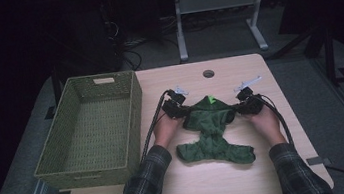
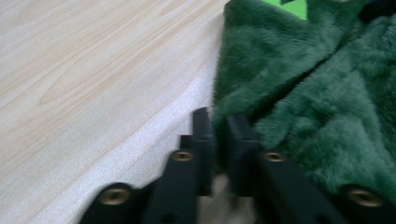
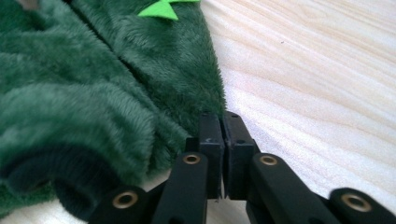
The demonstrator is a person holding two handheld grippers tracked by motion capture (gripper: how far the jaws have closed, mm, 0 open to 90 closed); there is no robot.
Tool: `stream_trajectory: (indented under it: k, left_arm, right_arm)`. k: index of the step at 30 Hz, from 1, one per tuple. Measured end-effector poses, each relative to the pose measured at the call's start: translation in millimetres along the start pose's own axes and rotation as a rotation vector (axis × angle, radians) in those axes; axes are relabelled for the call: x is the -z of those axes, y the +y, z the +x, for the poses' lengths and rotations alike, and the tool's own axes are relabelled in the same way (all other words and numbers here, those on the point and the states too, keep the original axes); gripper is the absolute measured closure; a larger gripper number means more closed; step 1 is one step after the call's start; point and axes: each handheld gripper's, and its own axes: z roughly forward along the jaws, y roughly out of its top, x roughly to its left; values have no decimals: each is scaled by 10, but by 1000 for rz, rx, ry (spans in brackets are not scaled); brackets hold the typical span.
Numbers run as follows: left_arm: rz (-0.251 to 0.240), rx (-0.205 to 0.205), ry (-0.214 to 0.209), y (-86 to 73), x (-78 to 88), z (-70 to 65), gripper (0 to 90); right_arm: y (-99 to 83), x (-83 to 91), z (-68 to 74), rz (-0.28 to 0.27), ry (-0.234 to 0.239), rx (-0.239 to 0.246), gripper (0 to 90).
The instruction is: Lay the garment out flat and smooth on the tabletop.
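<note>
Both grippers pinch the green fleece garment (image 1: 210, 127): left gripper (image 1: 185, 109) at nine o'clock, jaws possibly slackening; right gripper (image 1: 237, 105) at three, clenched. An edge-thin grip could slip when lifted.

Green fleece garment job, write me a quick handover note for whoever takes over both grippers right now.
Left gripper: jaws nearly together at the left edge of the green fleece garment, a narrow gap between them; I cannot tell whether fabric is pinched.
Right gripper: jaws shut at the garment's right edge; hard to tell if any fleece is caught.
Garment: lies on the table between the two grippers, its top end bunched and its lower part spread toward the person.
Woven basket: at the table's left, nothing in it.
Done: both grippers are at the garment's sides.
Left: probably folding it, then perhaps placing it in the basket.
</note>
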Motion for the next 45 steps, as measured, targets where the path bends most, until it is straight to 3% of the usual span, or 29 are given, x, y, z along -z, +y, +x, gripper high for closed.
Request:
stream_trajectory:
  k: [3, 6, 12, 15, 23, 31, 35, 39, 45]
  left_arm:
    - [-27, 25, -1, 19, 66, 14, 652]
    - [-46, 38, -3, 46, 152, 10, 540]
    - [-46, 68, -78, 61, 328, -46, 384]
    - [-19, 47, -62, 50, 416, -120, 280]
    - [-50, 18, -53, -47, 697, -281, 134]
    - [-87, -23, -61, -267, 978, -535, 128]
    - [-121, -13, -62, -456, 1100, -667, 128]
    - [-122, -21, -55, -643, 1195, -770, 128]
    - [-106, -44, -40, -937, 1308, -924, 128]
  right_arm:
    - [13, 37, -11, -14, 13, -29, 741]
    - [40, 137, -11, -42, 19, -47, 686]
    - [66, 340, 46, -85, 21, -64, 621]
    - [68, 422, 97, -94, 16, -64, 597]
    - [77, 690, 244, -154, 39, -47, 591]
    - [-12, 796, 401, -181, 82, -42, 604]
    - [-94, 791, 523, -194, 119, -26, 628]
    - [-145, 766, 685, -204, 155, -4, 636]
    - [-168, 694, 929, -177, 206, 49, 630]
